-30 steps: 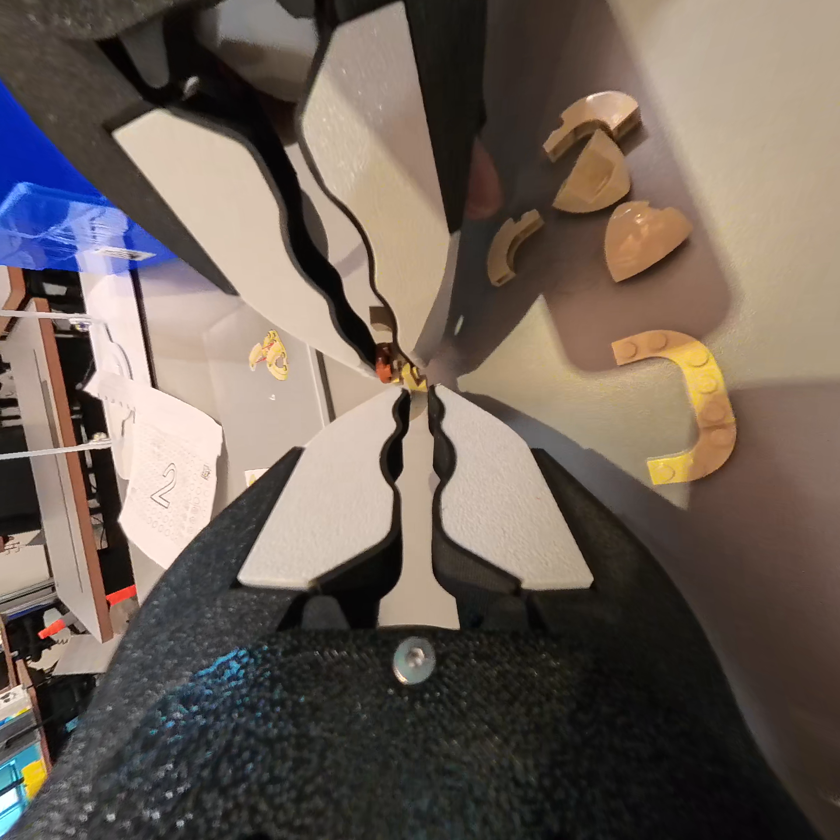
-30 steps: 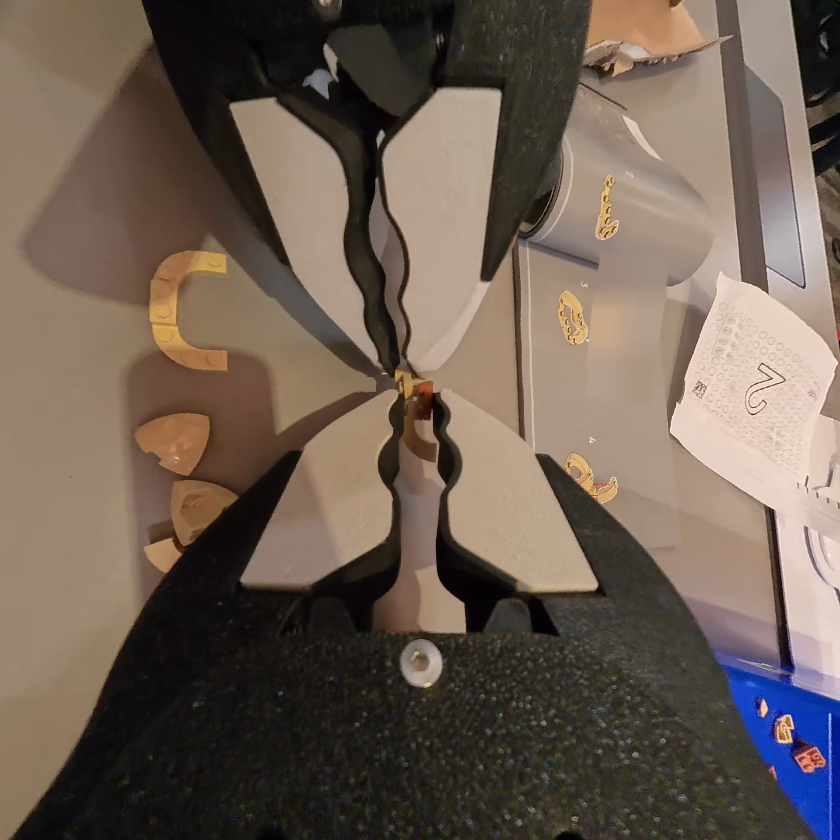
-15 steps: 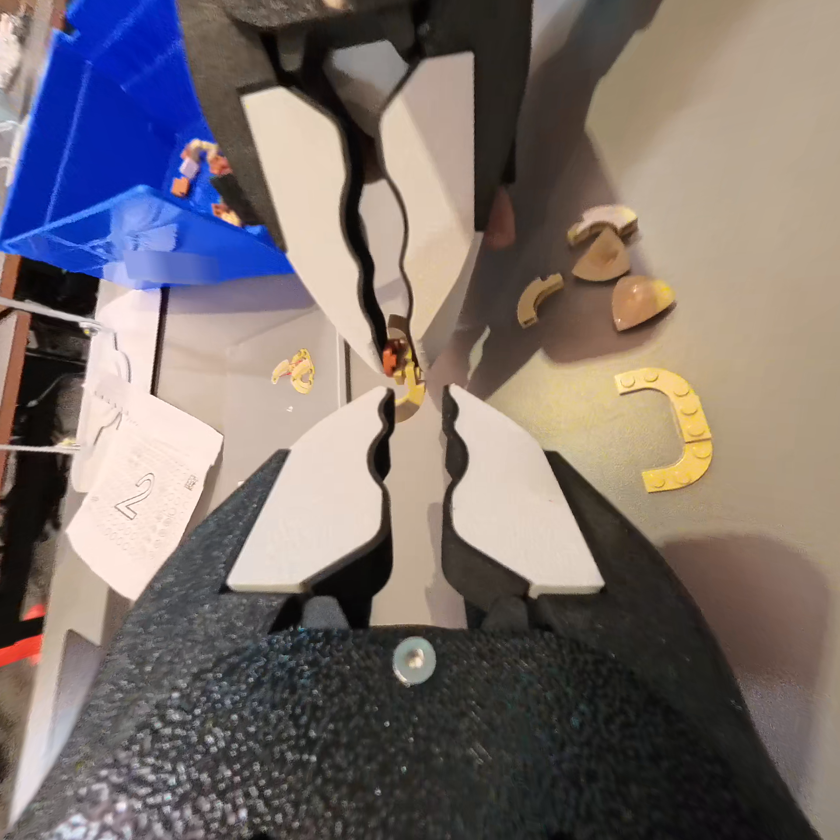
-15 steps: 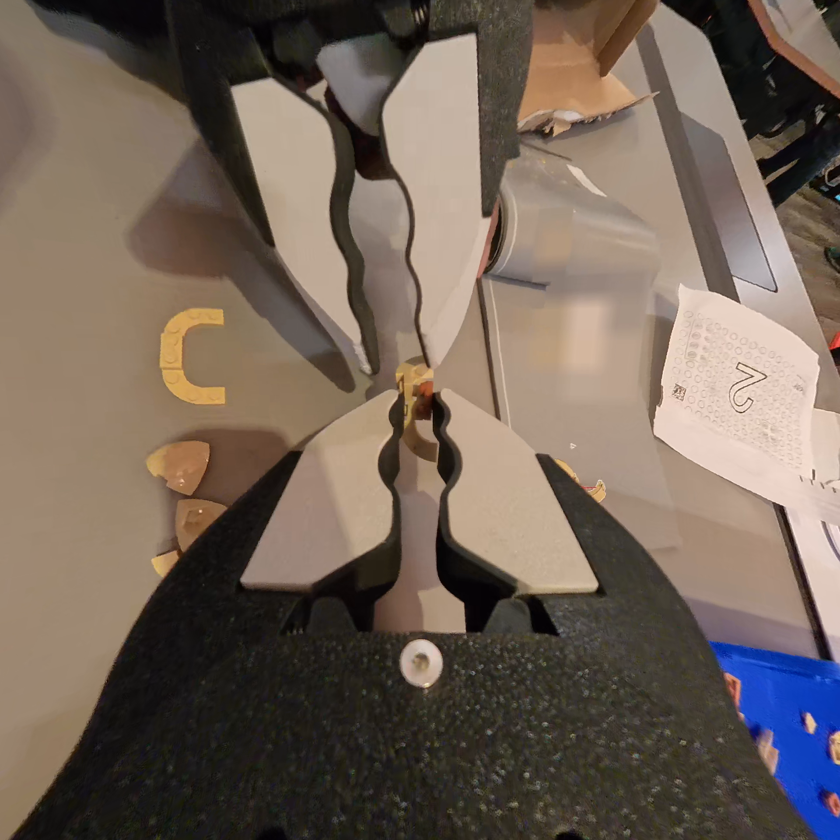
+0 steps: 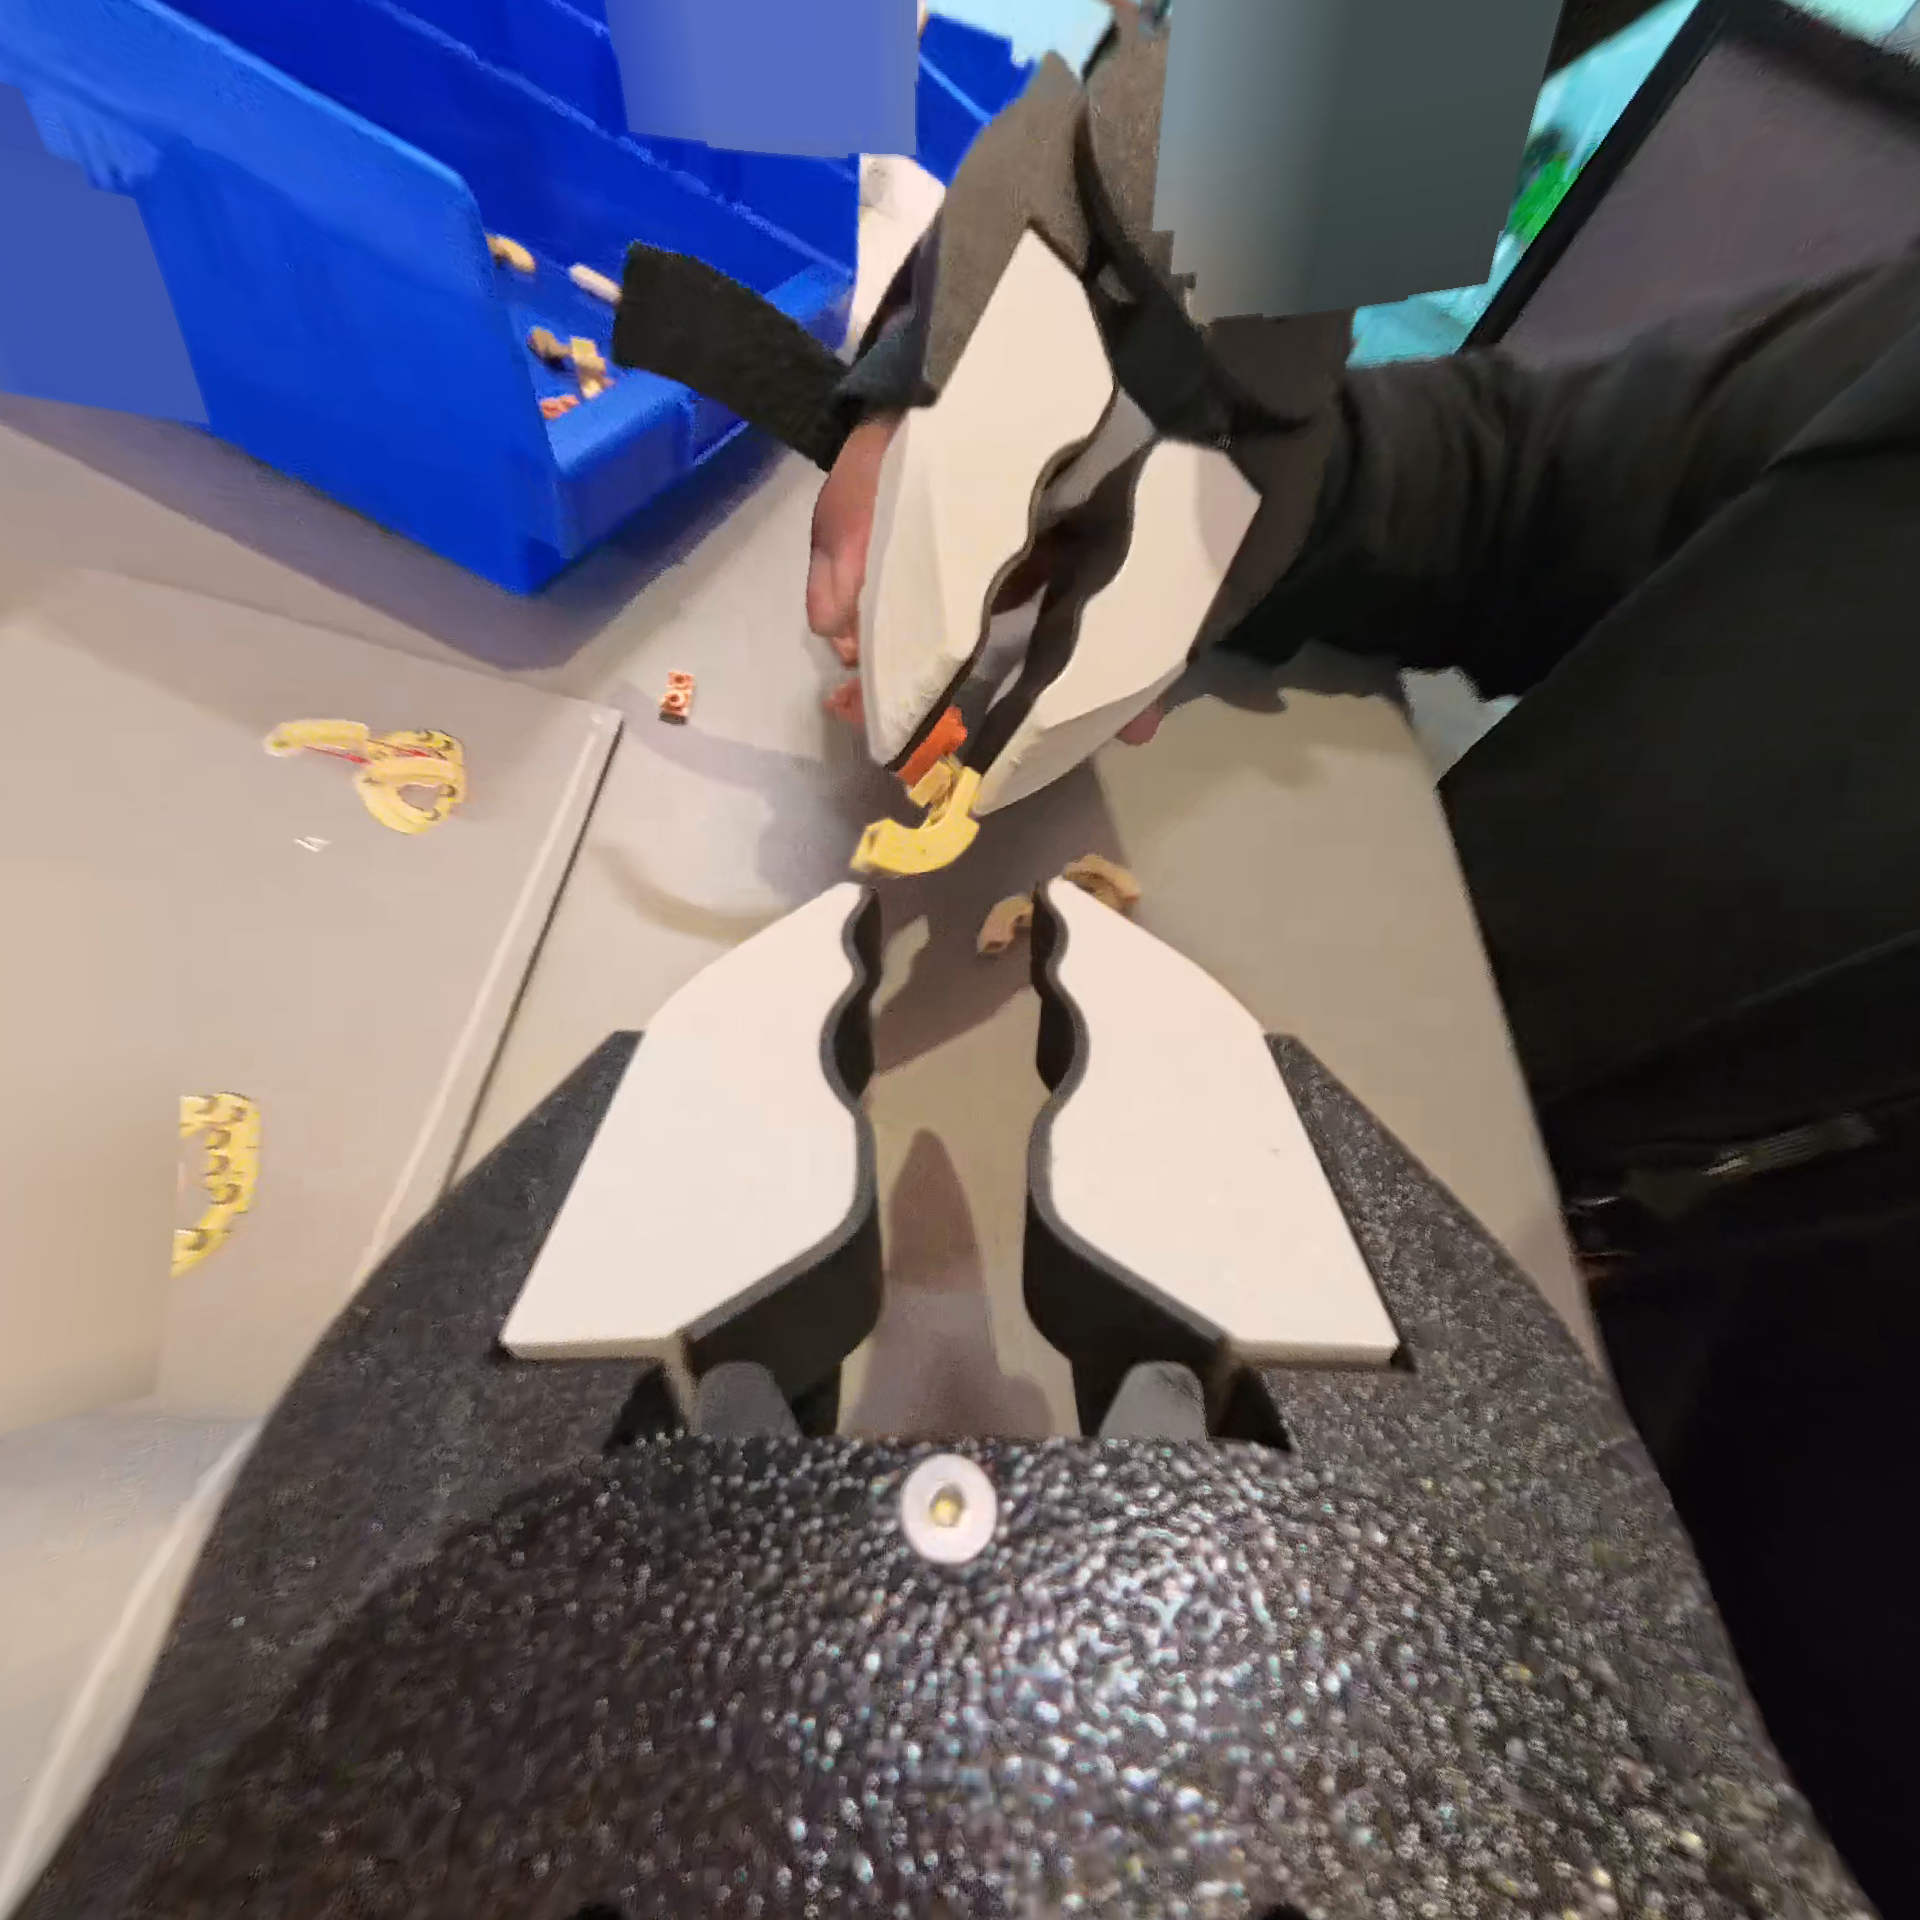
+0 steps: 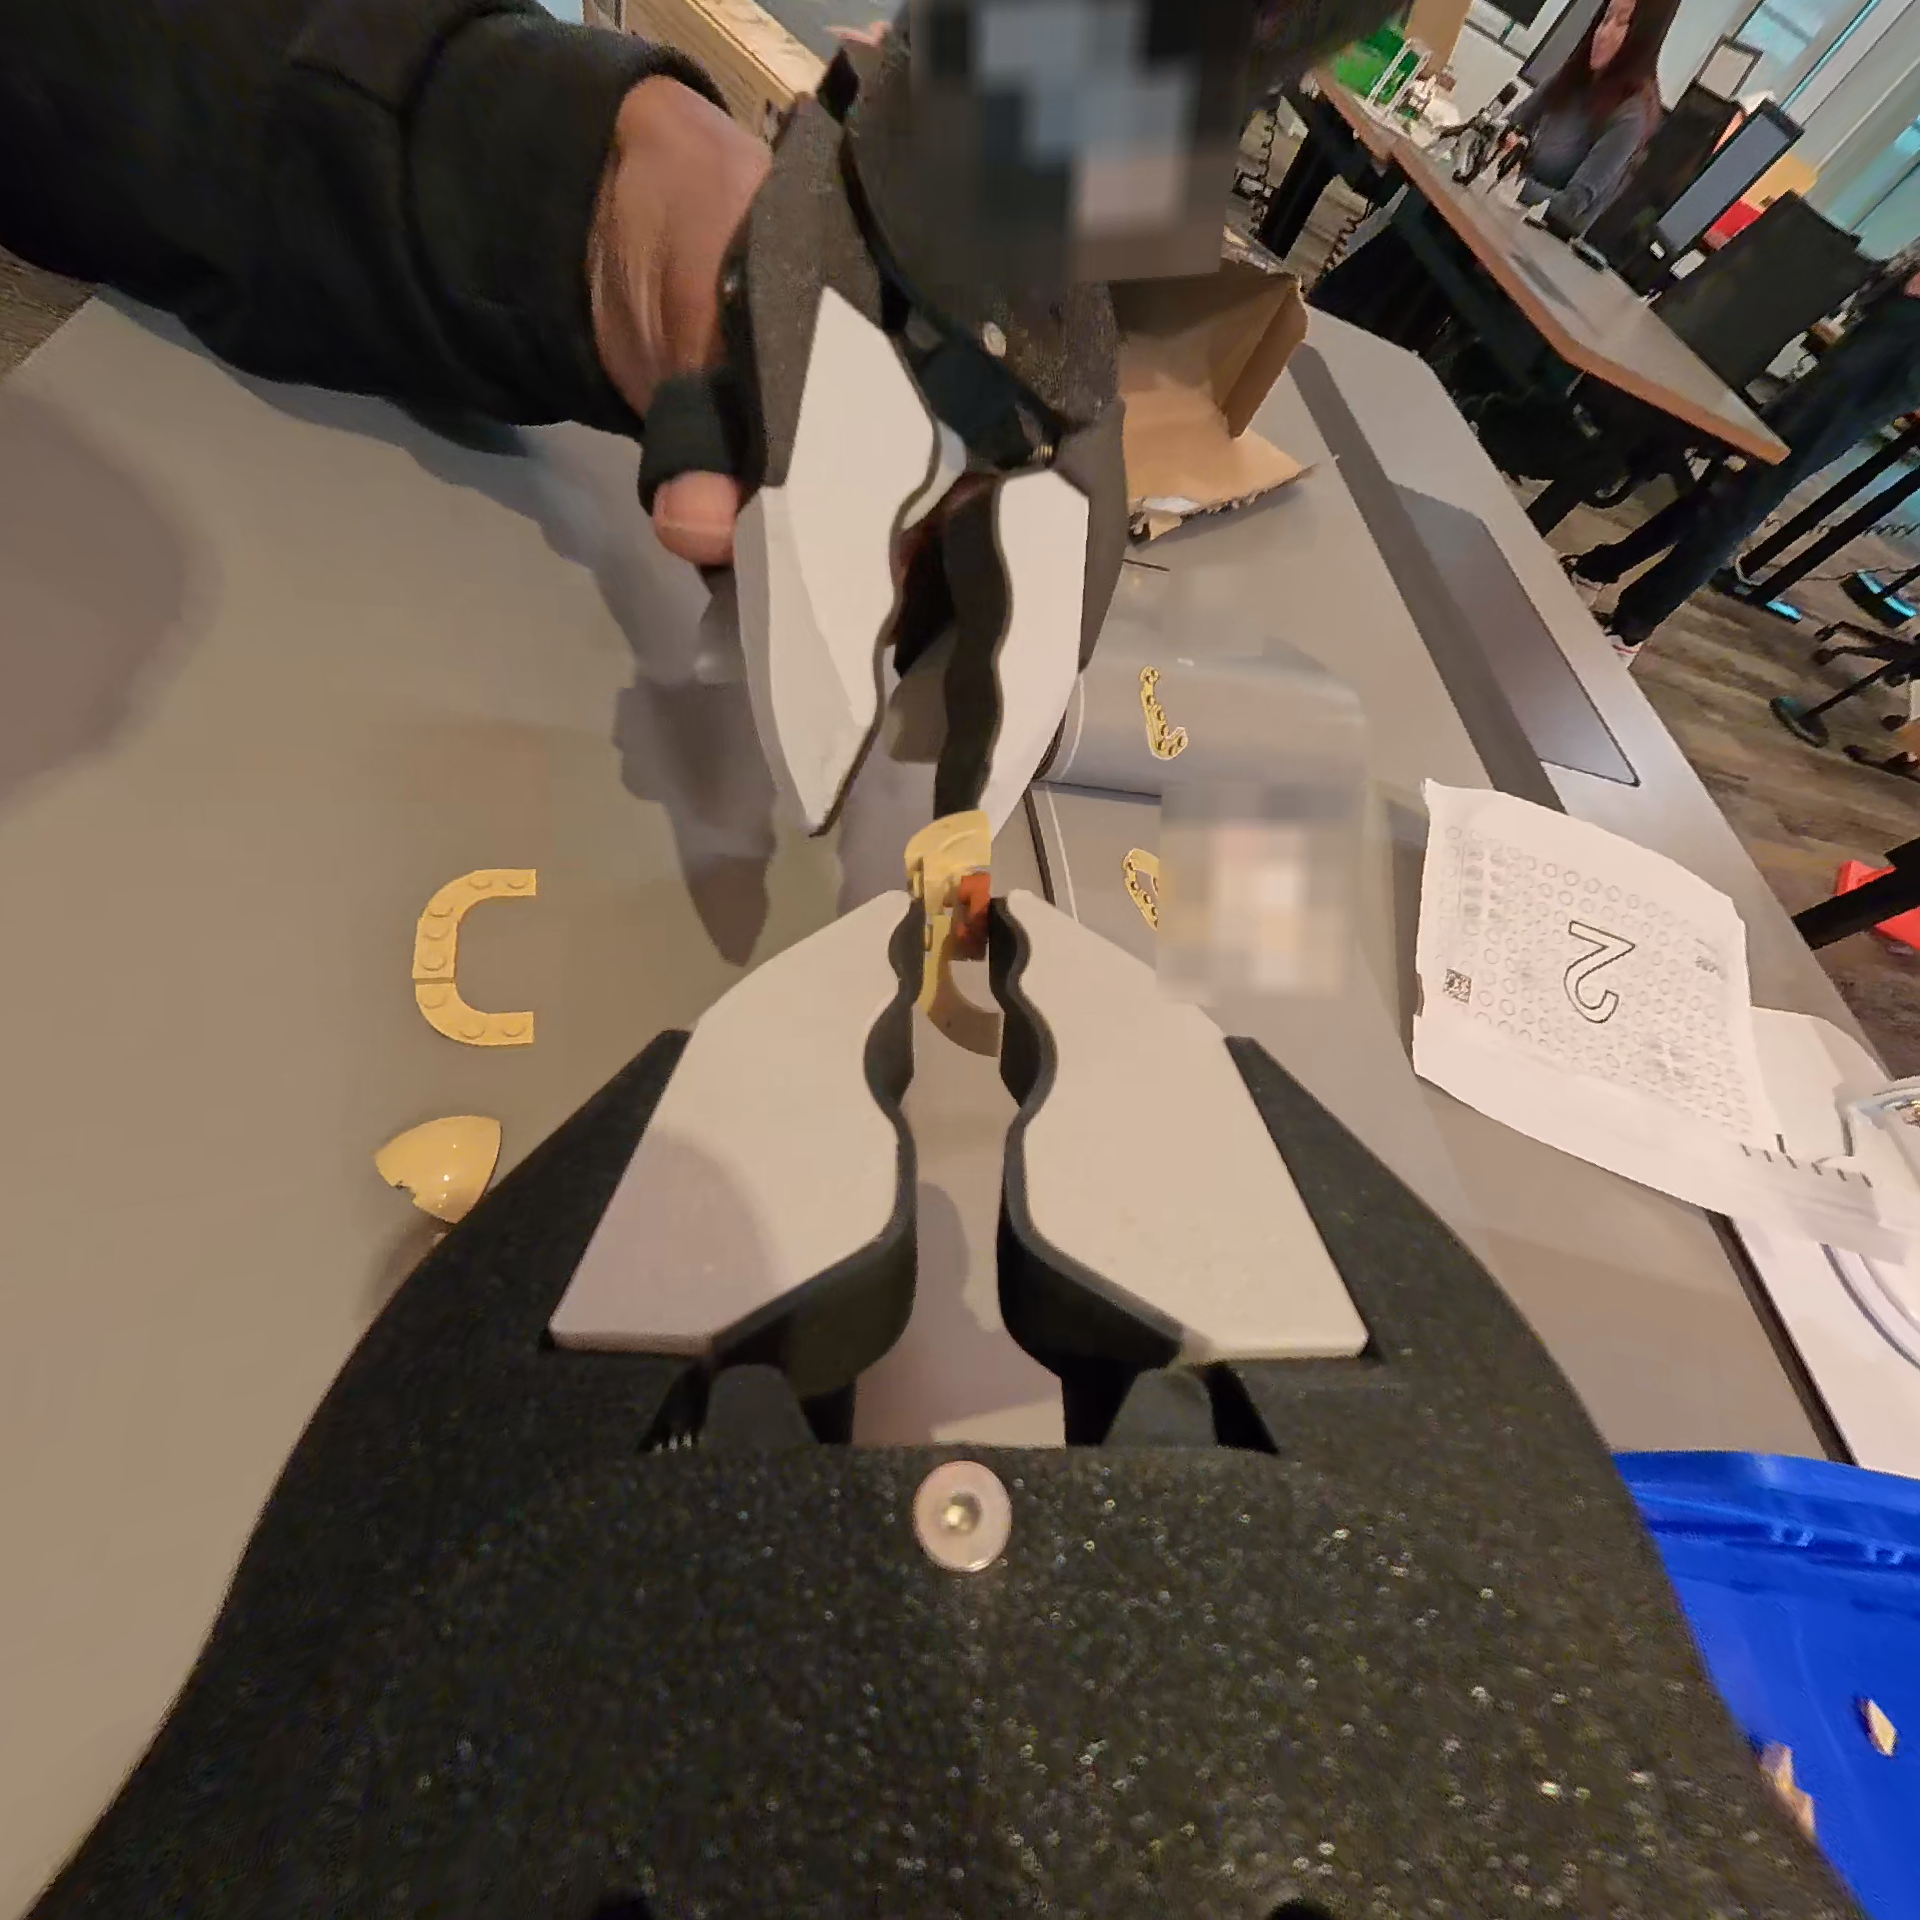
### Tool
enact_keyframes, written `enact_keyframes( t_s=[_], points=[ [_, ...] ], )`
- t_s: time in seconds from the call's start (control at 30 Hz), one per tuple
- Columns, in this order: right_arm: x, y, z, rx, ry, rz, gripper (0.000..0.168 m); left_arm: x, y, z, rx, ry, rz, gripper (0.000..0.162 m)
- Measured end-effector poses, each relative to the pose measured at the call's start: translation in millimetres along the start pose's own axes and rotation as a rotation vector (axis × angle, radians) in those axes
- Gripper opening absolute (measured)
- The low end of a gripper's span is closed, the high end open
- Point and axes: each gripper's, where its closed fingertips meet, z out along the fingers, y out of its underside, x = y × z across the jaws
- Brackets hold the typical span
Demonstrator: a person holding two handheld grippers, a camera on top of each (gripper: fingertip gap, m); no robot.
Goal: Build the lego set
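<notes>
Since earlier, left tool (image 5: 951, 904) has let go and backed off, jaws apart; right tool (image 6: 956, 914) stays clamped on the assembly (image 6: 951, 935), keeping it off the surface (image 6: 260, 727).

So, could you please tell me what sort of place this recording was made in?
Probably a shared office or lab workspace: a grey worktable with a blue parts bin of small bricks, and beyond it long desks with monitors where another person sits.

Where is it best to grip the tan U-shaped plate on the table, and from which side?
Take the U-shaped plate by its curved back, coming down from above: one finger in the open middle, one outside. It lies flat on the table, studs up, so a sideways approach probably finds no edge.
</notes>
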Motion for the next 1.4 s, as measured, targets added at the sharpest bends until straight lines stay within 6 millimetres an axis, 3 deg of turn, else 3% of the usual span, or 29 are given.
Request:
enact_keyframes(
  t_s=[0.2, 0.4, 0.6, 1.07, 1.4],
  points=[
    [-0.1, -7.6, -3.7, 0.040, 0.018, -0.034, 0.011, 2.3, -12.4, -8.9, 0.130, 0.146, -0.272, 0.024],
    [-2.0, -9.9, -3.4, 0.047, 0.026, -0.061, 0.011, 6.6, -18.3, -8.7, 0.204, 0.257, -0.388, 0.022],
    [-0.6, -6.0, -1.4, 0.012, 0.049, -0.080, 0.011, 2.1, -19.0, -6.6, 0.229, 0.228, -0.405, 0.009],
    [5.2, 2.1, 3.2, -0.061, 0.115, -0.116, 0.011, -3.1, -20.1, -5.9, 0.178, 0.005, -0.238, 0.007],
    [7.4, 3.3, 3.7, -0.072, 0.159, -0.173, 0.011, -5.1, -19.3, -5.5, 0.200, 0.011, -0.308, 0.007]
  ],
)
